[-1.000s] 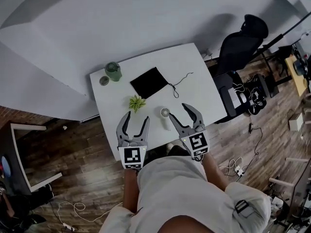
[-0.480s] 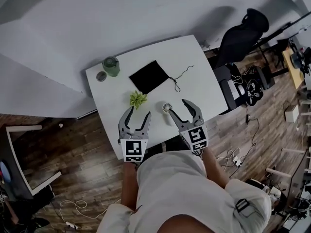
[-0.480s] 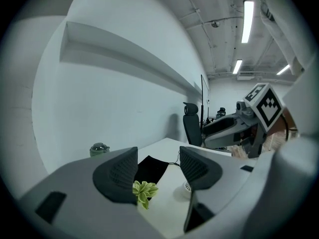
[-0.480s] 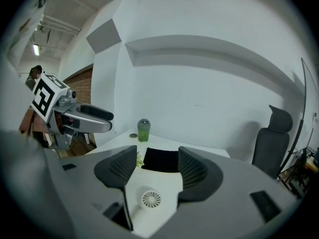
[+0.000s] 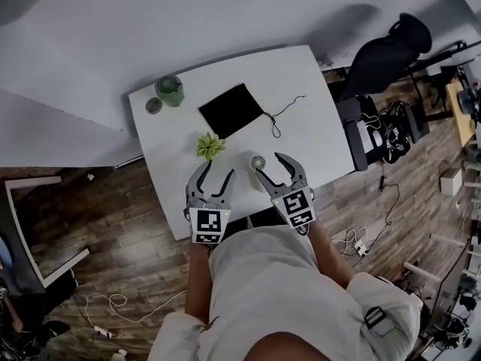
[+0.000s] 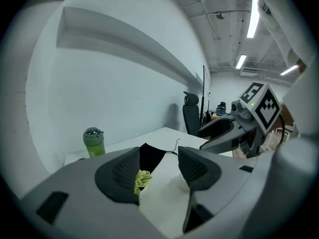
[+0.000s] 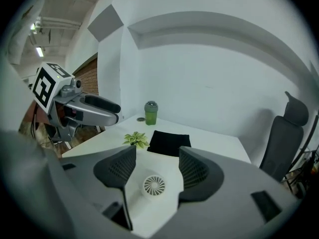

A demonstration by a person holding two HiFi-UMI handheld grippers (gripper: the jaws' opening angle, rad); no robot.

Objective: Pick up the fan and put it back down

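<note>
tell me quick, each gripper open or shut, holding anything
left gripper: open, empty
right gripper: open, jaws have just been opening, fan shows between them, not gripped

wall (image 5: 225,13) white | floor (image 5: 113,232) dark wood | table (image 5: 308,134) white | office chair (image 5: 387,55) black

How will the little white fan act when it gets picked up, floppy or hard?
Probably hard, not floppy: the fan looks like moulded plastic with a slatted grille. Likely light too: it is small beside the black cloth. Its smooth, rounded shell might slip in a grip or rock on the table.
</note>
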